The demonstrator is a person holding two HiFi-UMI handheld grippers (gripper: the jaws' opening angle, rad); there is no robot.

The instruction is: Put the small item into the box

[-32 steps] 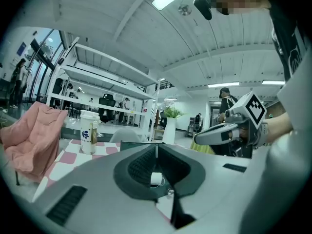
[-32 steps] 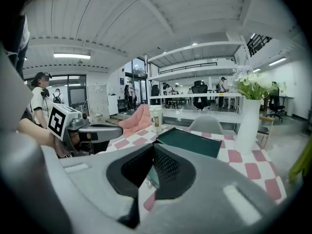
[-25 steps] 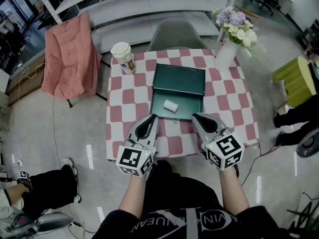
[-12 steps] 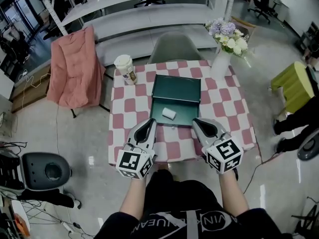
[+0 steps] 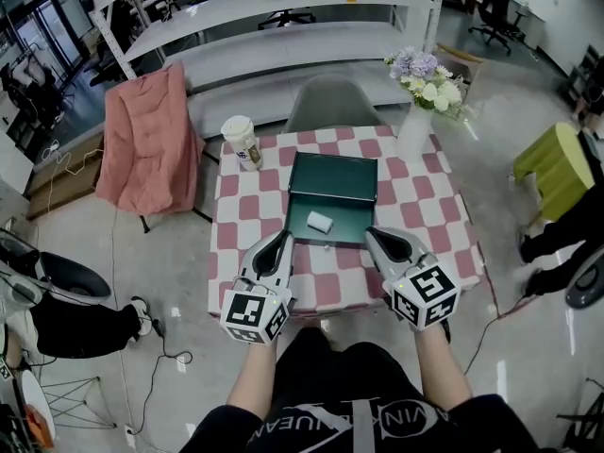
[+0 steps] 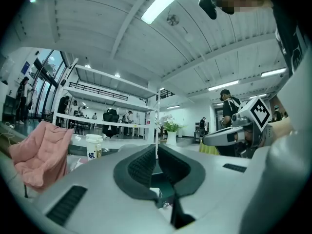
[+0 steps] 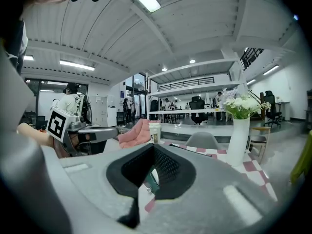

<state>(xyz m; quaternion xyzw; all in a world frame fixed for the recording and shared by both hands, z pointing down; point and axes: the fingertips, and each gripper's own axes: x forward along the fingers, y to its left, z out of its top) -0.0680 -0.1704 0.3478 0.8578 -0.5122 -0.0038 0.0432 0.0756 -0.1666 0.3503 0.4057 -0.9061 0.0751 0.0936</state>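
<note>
A dark green box [image 5: 335, 177] lies open in the middle of the red-and-white checked table [image 5: 425, 225]. A small white item [image 5: 320, 221] rests in its front tray. My left gripper [image 5: 281, 239] hovers over the table's near edge, left of the tray, jaws shut and empty. My right gripper [image 5: 375, 237] hovers level with it to the tray's right, also shut and empty. In the left gripper view the pads [image 6: 146, 162] meet at the tip. In the right gripper view a sliver of the green box [image 7: 152, 180] shows beneath the shut pads [image 7: 165, 165].
A paper cup [image 5: 242, 142] stands at the table's far left corner, a white vase of flowers [image 5: 415, 125] at the far right. Behind the table is a grey chair [image 5: 330, 102]; left of it, a pink cloth over a seat [image 5: 146, 140]. A yellow-green stool [image 5: 557, 163] stands right.
The head view has drawn up and away, so the table looks smaller. Both grippers rose with it and stayed shut. The white item has kept its place in the box.
</note>
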